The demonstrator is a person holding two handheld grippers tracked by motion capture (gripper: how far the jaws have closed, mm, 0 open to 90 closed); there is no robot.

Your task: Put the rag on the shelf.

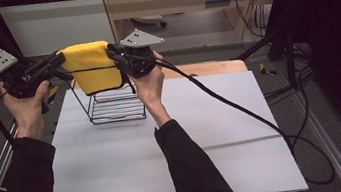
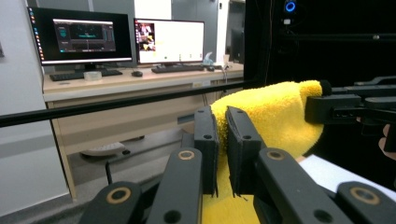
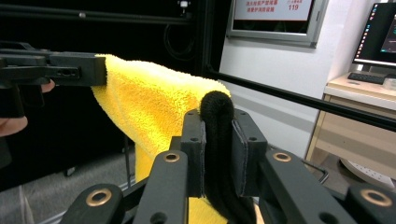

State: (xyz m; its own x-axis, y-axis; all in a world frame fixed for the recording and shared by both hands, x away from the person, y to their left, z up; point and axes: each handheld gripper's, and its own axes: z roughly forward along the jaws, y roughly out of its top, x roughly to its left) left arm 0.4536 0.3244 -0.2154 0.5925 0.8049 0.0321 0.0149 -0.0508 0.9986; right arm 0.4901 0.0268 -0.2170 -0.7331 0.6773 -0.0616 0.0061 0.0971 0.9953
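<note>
Both grippers are clenched on one yellow towel (image 1: 92,66), held stretched between them above a black wire rack (image 1: 115,104) that stands on the white table (image 1: 214,135). Left gripper (image 1: 63,58) pinches the towel's left end; in the left gripper view its jaws (image 2: 223,140) press the fluffy yellow cloth (image 2: 275,112) tight between the pads, and the cloth's lower part is cut off by the bottom of that view. Right gripper (image 1: 112,51) grips the opposite end, where a black edge band (image 3: 217,140) of the towel is squeezed between its jaws (image 3: 218,149) and rises above them in a rounded hump, while the yellow pile (image 3: 154,102) runs off toward the other gripper. From the high view the towel drapes down over the upper part of the rack, hiding its top wires, so whether cloth and rack touch cannot be told. The person's hands cover much of each gripper body, and the towel's far side is out of sight behind its own fold. A black cable (image 1: 240,106) trails from the right gripper across the table and off its right edge
</note>
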